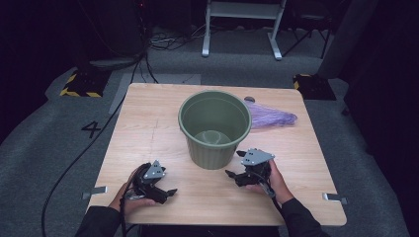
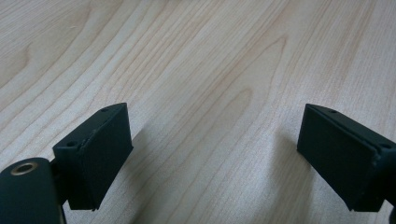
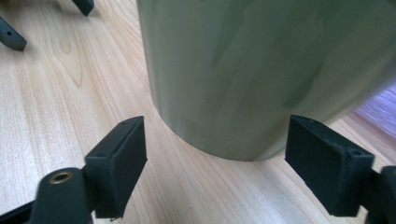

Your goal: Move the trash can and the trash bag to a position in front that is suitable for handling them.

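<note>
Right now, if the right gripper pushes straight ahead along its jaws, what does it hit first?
Most likely the green bucket: its side wall stands just ahead of the open right gripper, between the jaw lines. Nothing lies between them on the table.

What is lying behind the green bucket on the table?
Behind the green bucket a purple plastic bag lies flat on the table. The bucket's rim covers the bag's near end.

The bucket (image 1: 214, 127) just beside the right hand-held gripper (image 1: 236, 167) is dull olive green, inside and outside, with a ribbed wall. Beyond the bucket lies a purple, half-transparent bag (image 1: 271, 117). The surface (image 1: 143, 133) under both hand-held grippers is pale wood with a wavy grain pattern. The left hand-held gripper (image 1: 171, 191) is black with a grey plate on top; the right one has the same colours.
</note>
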Available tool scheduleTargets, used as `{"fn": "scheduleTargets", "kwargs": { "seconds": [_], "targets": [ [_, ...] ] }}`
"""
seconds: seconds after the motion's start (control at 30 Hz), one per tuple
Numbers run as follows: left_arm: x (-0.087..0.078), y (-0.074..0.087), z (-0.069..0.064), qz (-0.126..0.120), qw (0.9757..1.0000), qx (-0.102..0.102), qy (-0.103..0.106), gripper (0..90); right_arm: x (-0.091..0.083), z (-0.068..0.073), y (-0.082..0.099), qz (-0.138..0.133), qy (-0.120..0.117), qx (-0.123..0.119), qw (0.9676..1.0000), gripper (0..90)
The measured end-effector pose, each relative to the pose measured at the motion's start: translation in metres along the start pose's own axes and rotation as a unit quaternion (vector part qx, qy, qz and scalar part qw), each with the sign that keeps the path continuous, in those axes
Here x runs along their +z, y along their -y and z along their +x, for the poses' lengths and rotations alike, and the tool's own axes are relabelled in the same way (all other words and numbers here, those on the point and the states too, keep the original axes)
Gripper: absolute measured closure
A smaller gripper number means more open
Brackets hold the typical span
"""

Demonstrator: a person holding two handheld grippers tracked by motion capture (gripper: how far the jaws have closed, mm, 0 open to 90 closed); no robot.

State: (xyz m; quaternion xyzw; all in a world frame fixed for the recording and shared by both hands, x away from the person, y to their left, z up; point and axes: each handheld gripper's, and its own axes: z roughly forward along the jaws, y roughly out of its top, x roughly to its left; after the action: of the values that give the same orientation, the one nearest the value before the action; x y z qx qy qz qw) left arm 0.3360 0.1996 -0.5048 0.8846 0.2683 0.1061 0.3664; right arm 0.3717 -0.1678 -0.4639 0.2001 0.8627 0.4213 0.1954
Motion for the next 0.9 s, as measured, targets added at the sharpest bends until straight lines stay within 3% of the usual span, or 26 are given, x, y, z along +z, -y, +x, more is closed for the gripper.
{"fn": "scheduleTargets", "kwargs": {
  "seconds": [0.17, 0.4, 0.53, 0.57, 0.8, 0.9],
  "targets": [
    [0.0, 0.0, 0.0, 0.0, 1.0, 0.0, 0.0, 9.8, -0.007, -0.012, 0.009, 0.008, 0.007, 0.019, 0.9998, 19.2],
    [0.0, 0.0, 0.0, 0.0, 1.0, -0.001, -0.001, 9.7, -0.027, -0.036, 0.029, 0.012, 0.038, 0.042, 0.9983, 21.6],
    [0.0, 0.0, 0.0, 0.0, 1.0, -0.001, 0.0, 9.7, -0.037, -0.047, 0.036, 0.014, 0.061, 0.057, 0.9964, 21.8],
    [0.0, 0.0, 0.0, 0.0, 1.0, -0.001, 0.0, 9.7, -0.04, -0.053, 0.039, 0.016, 0.078, 0.058, 0.9951, 22.4],
    [0.0, 0.0, 0.0, 0.0, 1.0, -0.001, 0.0, 9.8, -0.043, -0.066, 0.043, 0.026, 0.103, 0.064, 0.9923, 24.7],
    [0.0, 0.0, 0.0, 0.0, 1.0, -0.001, 0.0, 9.8, -0.048, -0.078, 0.047, 0.024, 0.121, 0.079, 0.9893, 25.7]
  ]
}}
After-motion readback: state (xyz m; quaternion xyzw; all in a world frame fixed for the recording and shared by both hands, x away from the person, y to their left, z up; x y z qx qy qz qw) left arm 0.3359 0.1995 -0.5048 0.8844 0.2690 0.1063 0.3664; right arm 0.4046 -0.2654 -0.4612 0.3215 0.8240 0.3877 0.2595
